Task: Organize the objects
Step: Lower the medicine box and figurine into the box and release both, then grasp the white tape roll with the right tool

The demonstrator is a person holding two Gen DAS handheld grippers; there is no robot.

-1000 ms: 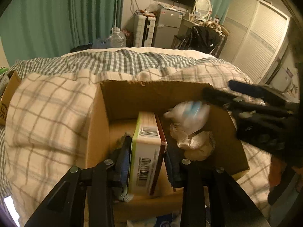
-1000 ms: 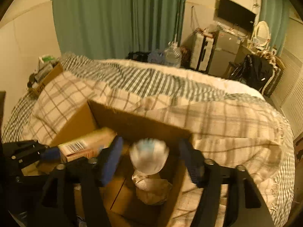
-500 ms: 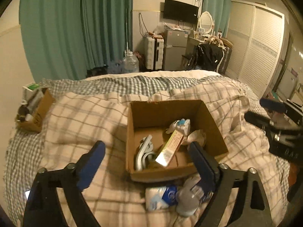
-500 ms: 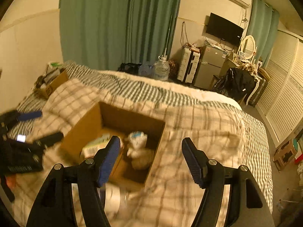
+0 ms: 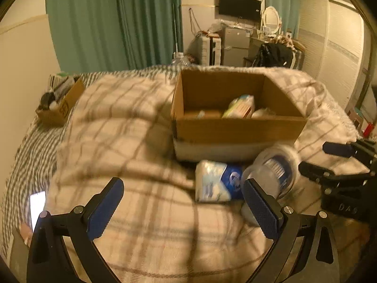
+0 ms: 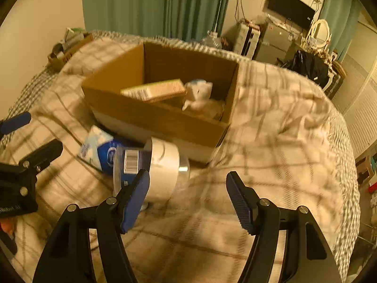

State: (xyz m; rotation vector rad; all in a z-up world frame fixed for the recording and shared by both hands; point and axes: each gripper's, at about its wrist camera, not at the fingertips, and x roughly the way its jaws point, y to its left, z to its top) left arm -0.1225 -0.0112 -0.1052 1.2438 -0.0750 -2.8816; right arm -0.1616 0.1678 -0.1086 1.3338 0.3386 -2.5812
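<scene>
Cardboard box (image 6: 165,118): set open-topped on the plaid blanket (image 5: 132,108) near the middle of the bed; judged to be the collecting point, since its mouth faces up and is reachable from both sides.
Box contents: a flat barcoded carton (image 6: 154,90) is leaned across the interior, with a crumpled white bundle (image 6: 199,94) beside it at the right end; both are judged already sorted.
Tissue pack (image 5: 218,180): blue and white, laid flat on the blanket just before the box's near wall; not yet boxed.
Clear lidded jar (image 6: 150,169): tipped on its side, touching the tissue pack, barcode label showing; kept from rolling by the soft bedding, as far as can be judged.
Left gripper (image 5: 183,208): fingers spread wide, nothing held; hung low over the blanket, the right pad just in front of the jar.
Right gripper (image 6: 188,200): likewise spread wide and empty; its left pad is overlapped with the jar in view, though contact cannot be confirmed.
Reason for pose: both claws are judged to be opened in readiness for the two loose items beside the box.
Small box (image 5: 59,108): placed well apart at the bed's far left edge, filled with oddments; not part of the work in hand.
Phone (image 5: 36,206): left lit on the blanket at the left edge.
</scene>
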